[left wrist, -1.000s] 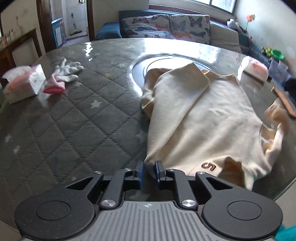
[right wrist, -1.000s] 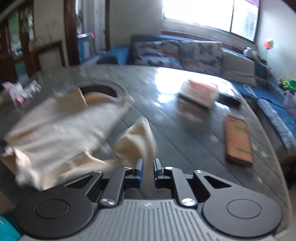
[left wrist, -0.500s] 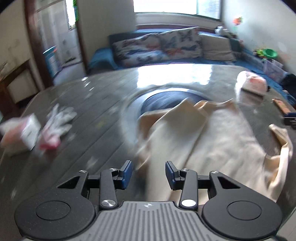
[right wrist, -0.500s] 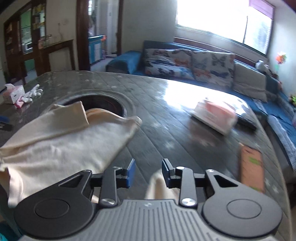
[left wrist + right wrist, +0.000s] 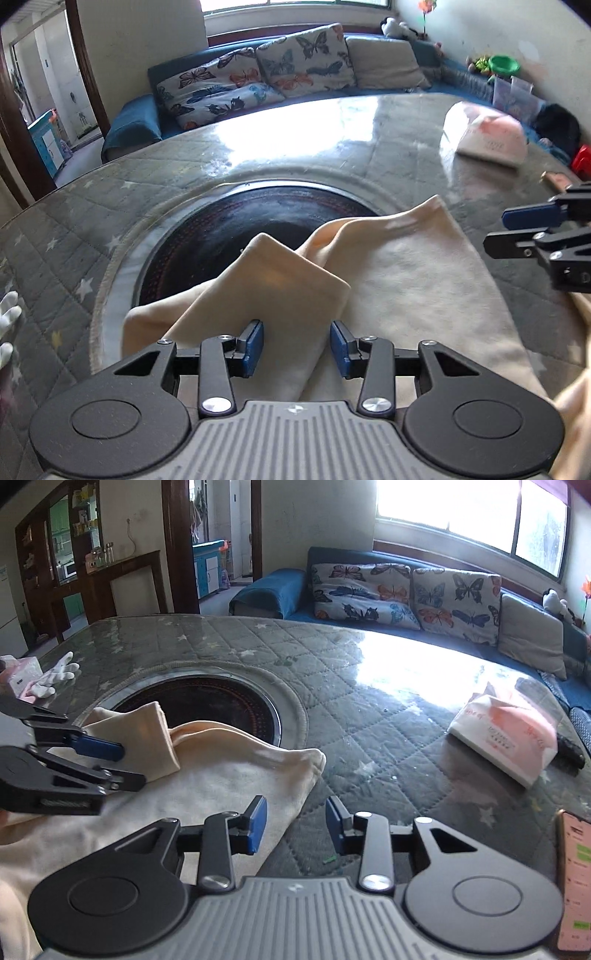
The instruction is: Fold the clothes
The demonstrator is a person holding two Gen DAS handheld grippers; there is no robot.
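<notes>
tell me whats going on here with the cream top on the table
A person with a handheld gripper in each hand is folding a cream garment spread on the quilted table. A sleeve is folded over it. The left gripper and right gripper both have jaws open, holding nothing.

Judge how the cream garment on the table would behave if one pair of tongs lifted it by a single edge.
The cream garment would probably sag and hang limp: it already lies in soft creases, its sleeve folded over the body. It looks thin, so likely light. On the glossy table it may slide rather than stay put when pushed.
</notes>
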